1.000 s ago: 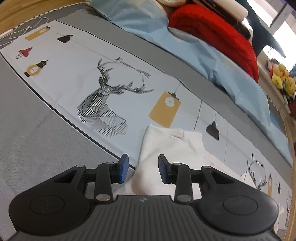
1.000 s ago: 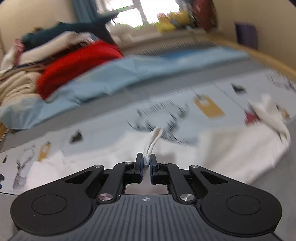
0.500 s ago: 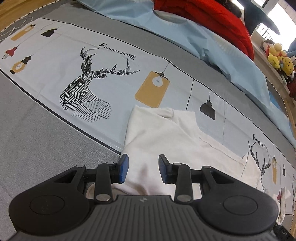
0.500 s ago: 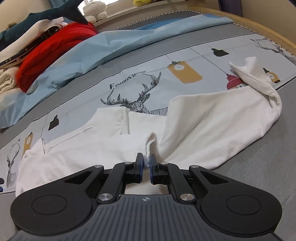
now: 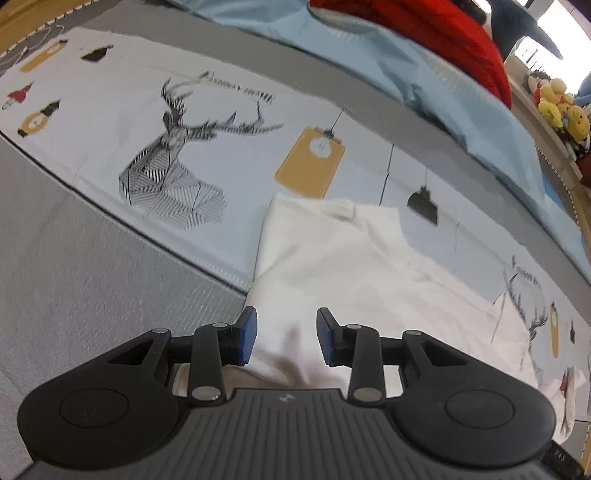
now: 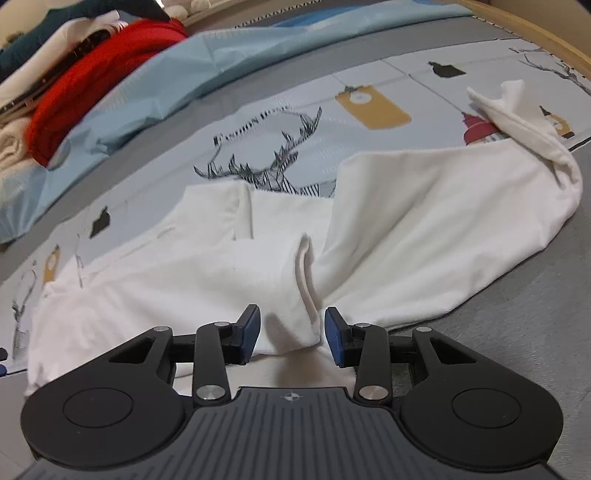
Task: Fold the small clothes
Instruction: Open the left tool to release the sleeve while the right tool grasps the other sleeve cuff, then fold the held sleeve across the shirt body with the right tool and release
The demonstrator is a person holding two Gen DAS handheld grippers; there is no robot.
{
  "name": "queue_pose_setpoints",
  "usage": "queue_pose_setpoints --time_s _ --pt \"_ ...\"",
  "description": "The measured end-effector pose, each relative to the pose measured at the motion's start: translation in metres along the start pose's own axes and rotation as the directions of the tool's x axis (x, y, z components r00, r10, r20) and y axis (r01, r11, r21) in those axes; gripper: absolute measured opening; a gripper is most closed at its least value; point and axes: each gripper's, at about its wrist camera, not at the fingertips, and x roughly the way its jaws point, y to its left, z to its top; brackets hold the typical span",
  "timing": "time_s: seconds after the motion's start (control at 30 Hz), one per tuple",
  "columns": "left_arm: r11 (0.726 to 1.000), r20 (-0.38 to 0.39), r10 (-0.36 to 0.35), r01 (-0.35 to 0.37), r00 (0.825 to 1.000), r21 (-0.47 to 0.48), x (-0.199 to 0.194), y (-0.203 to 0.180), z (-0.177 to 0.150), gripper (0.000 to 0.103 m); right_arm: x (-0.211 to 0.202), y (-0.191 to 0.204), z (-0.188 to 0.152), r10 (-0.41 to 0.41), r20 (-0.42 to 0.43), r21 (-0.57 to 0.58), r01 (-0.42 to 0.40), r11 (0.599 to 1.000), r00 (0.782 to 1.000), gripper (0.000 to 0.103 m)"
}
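Observation:
A white garment (image 5: 332,258) lies spread on a deer-print sheet (image 5: 173,162). My left gripper (image 5: 287,338) hovers low over its near left corner. Its blue pads stand apart, with white cloth showing in the gap and neither pad visibly pressing on it. In the right wrist view the garment (image 6: 424,221) is partly folded over itself, one end bunched at the far right. My right gripper (image 6: 291,338) is opening. A raised hem fold (image 6: 306,280) lies loose between its pads, touching neither.
A red cloth pile (image 6: 103,62) and a light-blue sheet (image 6: 221,62) lie at the back of the bed. Plush toys (image 5: 557,107) sit on a ledge at the right. Grey mattress (image 6: 517,314) borders the print sheet, with a wooden bed edge (image 6: 535,33) beyond.
My right gripper came down with the pinched hem and its jaws parted, so the hem now rests on the garment. My left gripper sank a little, jaws unchanged.

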Motion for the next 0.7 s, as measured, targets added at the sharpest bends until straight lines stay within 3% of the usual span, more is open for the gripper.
queue_pose_setpoints --time_s 0.13,0.17,0.23,0.27,0.37,0.47,0.57,0.63,0.7 --pt "1.0 -0.062 -0.004 0.003 0.998 -0.007 0.019 0.01 -0.007 0.038 0.015 0.001 0.002 -0.034 -0.031 0.034 0.035 0.999 0.999 0.04" --pt "1.0 -0.083 0.0 0.001 0.997 0.007 0.025 0.012 -0.009 0.038 0.017 0.002 0.003 -0.04 -0.028 0.032 0.041 0.999 0.999 0.033" --pt "0.994 -0.135 0.062 -0.049 0.989 0.098 0.037 0.01 -0.015 0.021 0.017 0.005 0.005 -0.053 -0.013 0.018 0.053 0.998 0.999 0.008" --pt "0.99 -0.141 0.082 -0.064 0.987 0.124 0.04 0.011 -0.017 0.012 0.016 0.006 0.006 -0.06 0.0 0.013 0.06 0.998 0.998 0.006" --pt "0.987 -0.145 0.089 -0.068 0.985 0.144 0.039 0.013 -0.017 0.011 0.004 0.011 0.012 -0.062 0.079 0.006 0.061 0.998 0.995 0.005" --pt "0.985 -0.127 0.1 -0.081 0.987 0.15 0.035 0.009 -0.015 0.011 0.0 0.017 0.016 -0.135 0.122 -0.035 0.14 0.989 0.983 0.001" --pt "0.995 -0.089 0.008 0.001 0.996 0.099 0.025 0.004 -0.01 0.014 0.002 0.01 0.017 -0.226 0.114 0.002 0.227 0.974 0.967 0.003" --pt "0.994 -0.078 -0.023 0.031 0.997 0.109 0.021 -0.003 -0.009 0.015 -0.007 0.009 0.019 -0.187 0.169 0.024 0.186 0.982 0.968 0.005" --pt "0.991 -0.088 -0.008 0.019 0.996 0.129 0.026 -0.009 -0.01 0.015 -0.016 0.019 0.017 -0.122 0.228 -0.028 0.132 0.991 0.966 0.005"
